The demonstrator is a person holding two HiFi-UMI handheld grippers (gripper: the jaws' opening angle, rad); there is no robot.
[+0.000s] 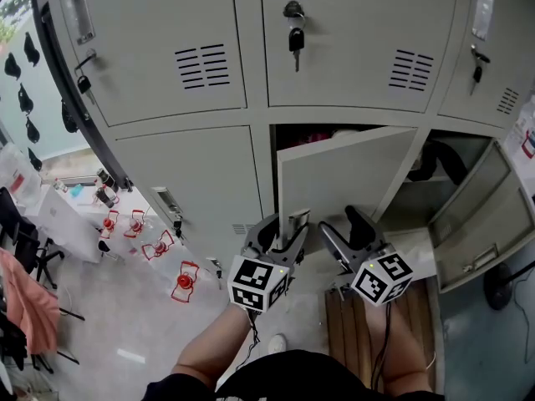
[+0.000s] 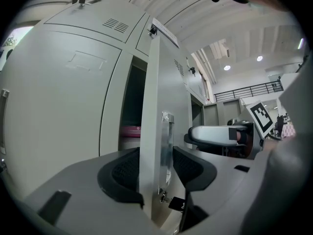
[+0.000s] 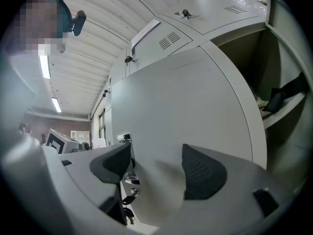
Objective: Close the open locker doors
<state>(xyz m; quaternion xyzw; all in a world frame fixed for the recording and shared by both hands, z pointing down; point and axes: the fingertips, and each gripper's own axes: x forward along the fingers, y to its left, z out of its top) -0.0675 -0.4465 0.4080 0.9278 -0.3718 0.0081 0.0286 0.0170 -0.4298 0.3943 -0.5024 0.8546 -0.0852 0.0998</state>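
The lower middle locker door (image 1: 351, 178) stands ajar, swung out toward me. My left gripper (image 1: 282, 228) straddles its free edge: in the left gripper view the door edge (image 2: 149, 106) and its metal handle plate (image 2: 167, 141) stand between the jaws of the left gripper (image 2: 156, 168), whose pads sit close but do not press, so it is open. My right gripper (image 1: 340, 222) is open just right of it, facing the door's front (image 3: 186, 106) with nothing between the jaws of the right gripper (image 3: 156, 163). A key (image 3: 128, 199) hangs below the handle. The lower right door (image 1: 478, 215) hangs wide open.
The upper lockers are closed, with a key (image 1: 295, 38) in the middle one. A pink thing (image 2: 130, 129) lies inside the middle locker, a black strap (image 3: 283, 97) on the right locker's shelf. Red objects (image 1: 184, 282) dot the floor at left. Wooden slats (image 1: 368, 332) lie underfoot.
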